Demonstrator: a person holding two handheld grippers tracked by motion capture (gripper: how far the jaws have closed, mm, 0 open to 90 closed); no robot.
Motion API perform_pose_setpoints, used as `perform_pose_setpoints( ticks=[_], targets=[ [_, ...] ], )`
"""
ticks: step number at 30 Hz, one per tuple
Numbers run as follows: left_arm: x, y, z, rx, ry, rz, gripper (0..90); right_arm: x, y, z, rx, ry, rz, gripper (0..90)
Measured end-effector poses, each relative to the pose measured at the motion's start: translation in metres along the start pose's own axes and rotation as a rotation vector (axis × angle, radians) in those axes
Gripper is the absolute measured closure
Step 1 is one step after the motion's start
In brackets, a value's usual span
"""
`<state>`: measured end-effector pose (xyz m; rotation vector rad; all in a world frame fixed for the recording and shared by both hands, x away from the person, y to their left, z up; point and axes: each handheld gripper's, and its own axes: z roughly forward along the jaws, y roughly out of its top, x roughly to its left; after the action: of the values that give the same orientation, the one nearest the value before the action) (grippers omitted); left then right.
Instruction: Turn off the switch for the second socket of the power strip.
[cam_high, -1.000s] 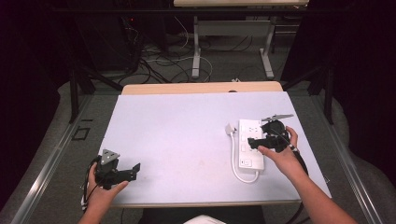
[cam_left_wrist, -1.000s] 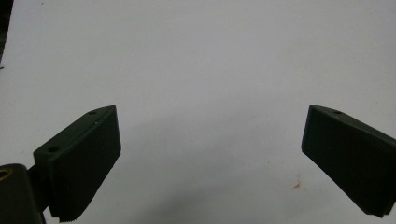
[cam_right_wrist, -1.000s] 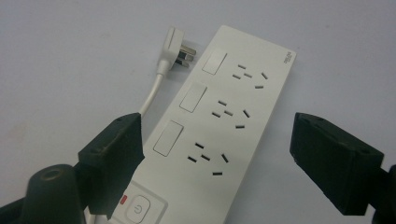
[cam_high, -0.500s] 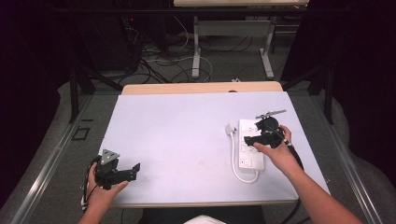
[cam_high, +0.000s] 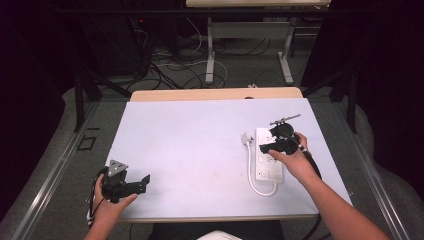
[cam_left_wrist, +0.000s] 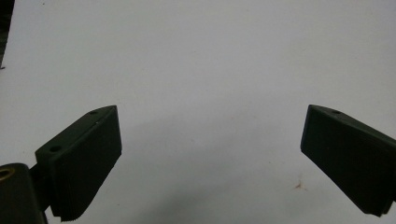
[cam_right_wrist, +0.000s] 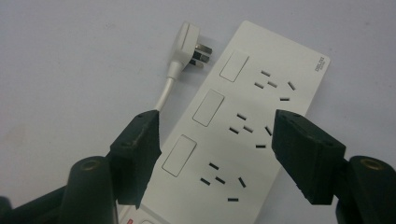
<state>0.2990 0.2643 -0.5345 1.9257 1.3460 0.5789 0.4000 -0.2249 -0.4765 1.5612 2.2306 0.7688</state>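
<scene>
- High view, right of frame: right gripper (cam_high: 272, 143) over white power strip (cam_high: 266, 167), jaws spread wide, straddling it.
- Lower left: left gripper (cam_high: 134, 186), jaws released, on bare table (cam_high: 190, 135).

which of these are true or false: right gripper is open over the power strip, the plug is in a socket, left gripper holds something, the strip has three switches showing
1. The right gripper is open over the power strip. True.
2. The plug sits in a socket. False: it lies loose on the table, beside the strip's end.
3. The left gripper holds something. False: it is open, with bare table between its fingers.
4. The right gripper view shows three white switches in a row on the strip. True.
5. The cord loops off the table's edge. False: it curves on the tabletop beside the strip.
</scene>
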Motion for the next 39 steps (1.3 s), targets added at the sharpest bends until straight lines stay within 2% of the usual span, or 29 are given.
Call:
perform_pose_setpoints(
  ticks=[3, 5, 8, 13, 17, 20, 39],
  targets=[
    [0.0, 0.0, 0.0, -0.001, -0.002, -0.009, 5.2, -0.002, 0.002, 0.004, 0.007, 0.003, 0.009, 33.6],
    [0.001, 0.0, 0.0, 0.004, 0.0, 0.0, 5.3, -0.005, 0.003, 0.006, 0.008, 0.008, 0.015, 34.5],
    [0.0, 0.0, 0.0, 0.001, 0.002, -0.004, 5.4, -0.008, 0.006, 0.01, 0.014, 0.019, 0.047, 37.1],
    [0.001, 0.0, 0.0, 0.0, 0.002, -0.004, 5.4, -0.009, 0.008, 0.015, 0.024, 0.024, 0.068, 37.3],
    [0.001, 0.0, 0.001, 0.004, 0.0, -0.003, 5.5, -0.01, 0.011, 0.022, 0.047, 0.053, 0.125, 41.2],
    [0.002, 0.0, 0.001, 0.012, -0.001, 0.005, 5.5, -0.01, 0.012, 0.025, 0.049, 0.067, 0.142, 43.1],
    [0.002, 0.0, 0.001, 0.018, -0.002, 0.004, 6.4, -0.007, 0.02, 0.042, 0.056, 0.074, 0.186, 67.0]
  ],
)
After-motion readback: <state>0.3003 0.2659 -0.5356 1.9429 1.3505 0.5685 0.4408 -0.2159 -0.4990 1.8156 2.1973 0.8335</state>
